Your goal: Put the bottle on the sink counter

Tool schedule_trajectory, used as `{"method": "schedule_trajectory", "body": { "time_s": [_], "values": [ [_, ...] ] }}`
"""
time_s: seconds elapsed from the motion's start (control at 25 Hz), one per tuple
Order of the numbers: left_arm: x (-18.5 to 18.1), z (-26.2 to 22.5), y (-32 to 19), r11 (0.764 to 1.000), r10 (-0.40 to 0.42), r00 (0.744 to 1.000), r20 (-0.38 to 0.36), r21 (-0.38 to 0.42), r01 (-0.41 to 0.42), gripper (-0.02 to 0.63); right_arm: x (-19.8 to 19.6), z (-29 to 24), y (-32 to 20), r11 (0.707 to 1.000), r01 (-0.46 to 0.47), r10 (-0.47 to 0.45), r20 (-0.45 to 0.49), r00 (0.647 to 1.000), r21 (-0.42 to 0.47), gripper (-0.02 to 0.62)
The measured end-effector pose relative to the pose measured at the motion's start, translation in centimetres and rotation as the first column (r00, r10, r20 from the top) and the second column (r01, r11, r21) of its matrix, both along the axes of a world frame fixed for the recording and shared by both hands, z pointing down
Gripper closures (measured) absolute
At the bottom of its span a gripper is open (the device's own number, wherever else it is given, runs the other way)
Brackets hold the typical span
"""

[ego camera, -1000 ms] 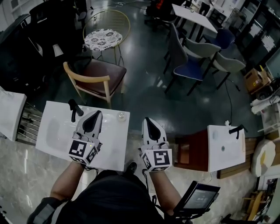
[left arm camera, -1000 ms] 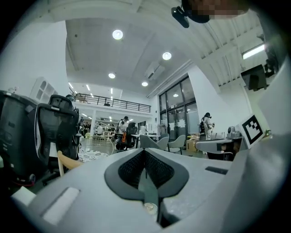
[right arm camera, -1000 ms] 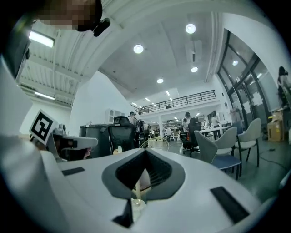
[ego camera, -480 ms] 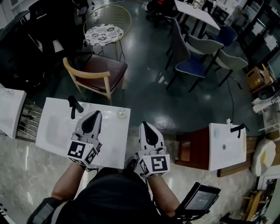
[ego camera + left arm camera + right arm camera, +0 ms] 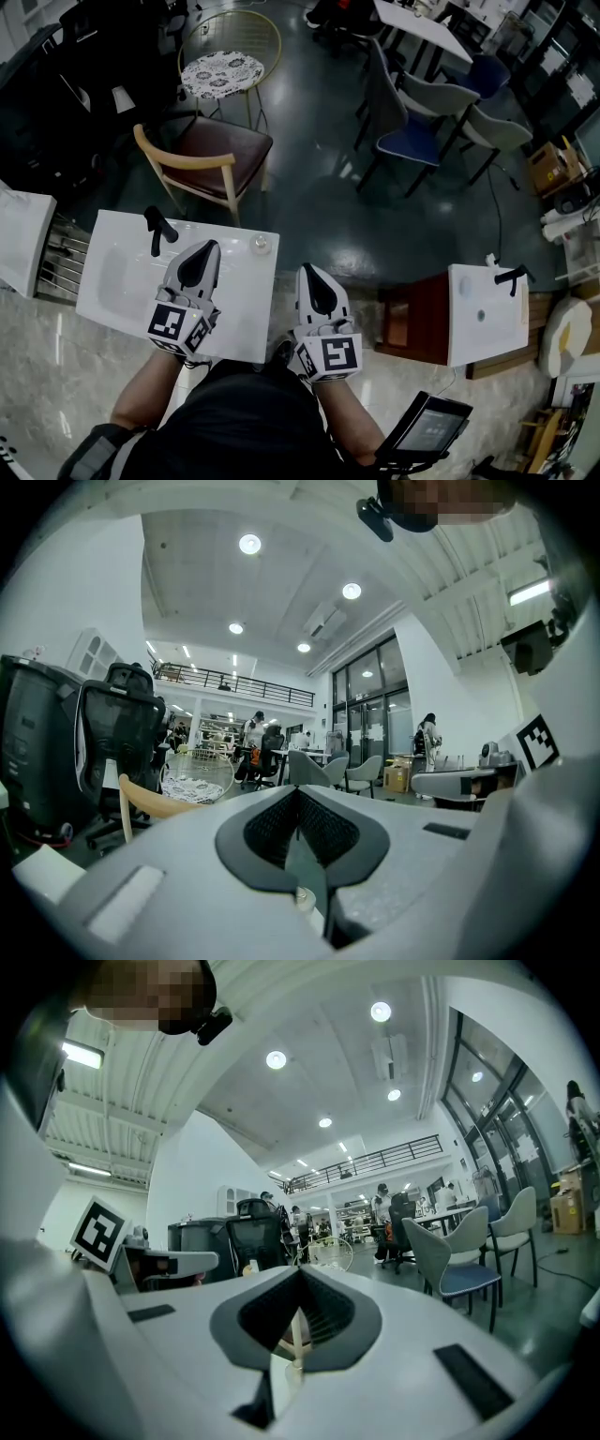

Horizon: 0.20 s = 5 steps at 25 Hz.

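Note:
In the head view a small clear bottle stands upright on the back right corner of the white sink counter. A black faucet rises at the counter's back edge, left of the bottle. My left gripper hovers over the counter, its tip a little left of the bottle and apart from it; its jaws are shut with nothing between them. To the counter's right, my right gripper hangs over the floor, shut and empty.
A wooden chair with a brown seat stands just behind the sink, a round gold-rimmed side table beyond it. Blue and grey chairs stand at the back right. A second white sink and a tablet are at the right.
The right gripper has drifted a little left and back toward the person. The left gripper and the bottle have stayed about where they were.

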<state>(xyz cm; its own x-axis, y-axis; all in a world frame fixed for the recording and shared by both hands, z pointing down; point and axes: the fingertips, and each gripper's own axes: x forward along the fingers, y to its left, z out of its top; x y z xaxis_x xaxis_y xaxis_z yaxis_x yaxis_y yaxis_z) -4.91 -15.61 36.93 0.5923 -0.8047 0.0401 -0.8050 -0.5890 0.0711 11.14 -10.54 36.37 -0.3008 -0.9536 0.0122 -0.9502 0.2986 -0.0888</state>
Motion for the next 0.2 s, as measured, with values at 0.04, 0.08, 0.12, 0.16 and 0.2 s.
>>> {"method": "schedule_trajectory", "body": {
  "time_s": [0.04, 0.08, 0.12, 0.16, 0.2],
  "values": [
    [0.05, 0.01, -0.05, 1.0, 0.001, 1.0, 0.0, 0.0, -0.001, 0.603, 0.0, 0.02, -0.03, 1.0, 0.0, 0.0, 0.0, 1.0, -0.001, 0.6],
    [0.11, 0.04, -0.11, 1.0, 0.002, 1.0, 0.001, 0.0, -0.002, 0.603, 0.0, 0.04, -0.06, 1.0, 0.0, 0.0, 0.0, 1.0, -0.002, 0.6],
    [0.16, 0.1, -0.16, 1.0, 0.004, 1.0, 0.001, -0.001, -0.004, 0.603, -0.01, 0.07, -0.1, 1.0, 0.0, 0.0, 0.0, 1.0, -0.003, 0.6],
    [0.2, 0.19, -0.2, 1.0, 0.005, 1.0, 0.002, -0.003, -0.005, 0.603, -0.01, 0.09, -0.12, 1.0, 0.0, 0.0, 0.001, 1.0, -0.004, 0.6],
    [0.25, 0.29, -0.24, 1.0, 0.006, 1.0, 0.003, -0.004, -0.006, 0.603, -0.02, 0.12, -0.14, 1.0, 0.0, 0.0, 0.001, 1.0, -0.005, 0.6]
  ]
}}
